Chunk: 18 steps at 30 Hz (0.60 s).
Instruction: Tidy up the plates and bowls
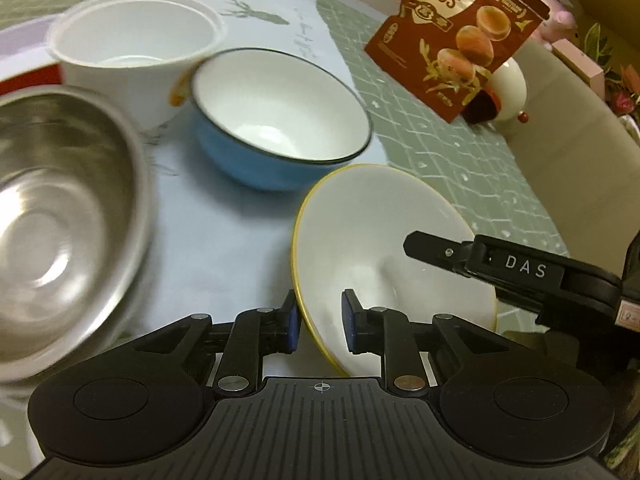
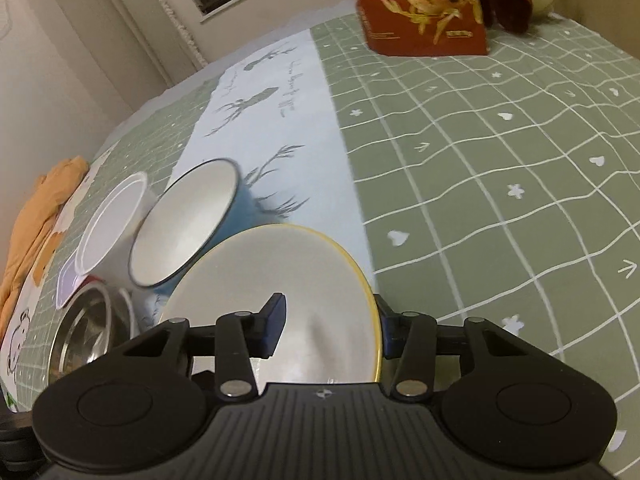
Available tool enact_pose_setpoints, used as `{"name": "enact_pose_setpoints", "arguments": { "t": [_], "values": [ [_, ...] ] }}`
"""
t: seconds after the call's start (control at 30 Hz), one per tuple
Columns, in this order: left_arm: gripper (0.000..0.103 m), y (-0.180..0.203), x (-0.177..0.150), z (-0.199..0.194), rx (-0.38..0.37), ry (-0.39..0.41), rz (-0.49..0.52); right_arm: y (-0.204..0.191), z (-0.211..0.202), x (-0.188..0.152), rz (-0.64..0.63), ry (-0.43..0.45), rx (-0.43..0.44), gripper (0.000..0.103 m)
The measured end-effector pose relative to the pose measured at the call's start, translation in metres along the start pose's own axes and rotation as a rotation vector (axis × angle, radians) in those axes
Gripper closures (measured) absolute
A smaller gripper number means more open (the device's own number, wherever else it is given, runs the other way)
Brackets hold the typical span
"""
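A green checked tablecloth [image 2: 500, 168] covers the table, with a pale blue runner [image 2: 276, 120] printed with deer lying across it.

Steel bowl [image 1: 60, 208]: the largest vessel, standing upright on the runner at the left edge of the left wrist view, blurred.

Plate [image 1: 384, 240]: white with a yellow rim, tilted, its high edge towards the blue bowl and its low edge near the camera. It sits at the runner's right border, just beside the blue bowl.

Blue bowl [image 1: 280, 120]: white inside, dark rim, upright on the runner between the plate and the white bowl.

White bowl [image 1: 132, 48]: upright, touching or nearly touching the blue bowl's rim on the far left.

Bag [image 1: 456, 36]: a red-brown pouch marked "Quail Eggs", standing at the far side of the cloth, well apart from the dishes.

Left gripper [image 1: 320, 326]: its jaws straddle the plate's near rim, one blue pad outside and one inside; a gap shows on both sides, so the pads do not press.

Right gripper [image 2: 332, 330]: its jaws straddle the plate's right rim, one pad over the plate's face, the other behind the yellow edge. Whether the pads actually press on it cannot be told.
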State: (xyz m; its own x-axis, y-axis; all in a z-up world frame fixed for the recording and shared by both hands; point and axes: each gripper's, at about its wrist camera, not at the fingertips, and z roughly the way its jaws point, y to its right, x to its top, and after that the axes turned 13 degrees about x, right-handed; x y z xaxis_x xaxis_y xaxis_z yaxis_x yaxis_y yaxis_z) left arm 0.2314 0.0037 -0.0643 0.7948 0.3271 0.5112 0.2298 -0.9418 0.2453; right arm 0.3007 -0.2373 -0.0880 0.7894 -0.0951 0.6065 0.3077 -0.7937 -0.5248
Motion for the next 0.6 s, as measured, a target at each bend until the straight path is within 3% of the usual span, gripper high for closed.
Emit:
{"name": "enact_pose_setpoints", "arguments": {
  "t": [0.1,0.6],
  "values": [
    [0.079,-0.013,-0.004,-0.011,0.037,0.012,-0.004,-0.015,0.007,-0.008,-0.029,-0.036,0.038,0.056],
    [0.079,-0.039,-0.001,-0.019,0.035,0.043,-0.045,-0.031,0.024,-0.013,-0.048,-0.068,0.104,0.053]
  ]
}}
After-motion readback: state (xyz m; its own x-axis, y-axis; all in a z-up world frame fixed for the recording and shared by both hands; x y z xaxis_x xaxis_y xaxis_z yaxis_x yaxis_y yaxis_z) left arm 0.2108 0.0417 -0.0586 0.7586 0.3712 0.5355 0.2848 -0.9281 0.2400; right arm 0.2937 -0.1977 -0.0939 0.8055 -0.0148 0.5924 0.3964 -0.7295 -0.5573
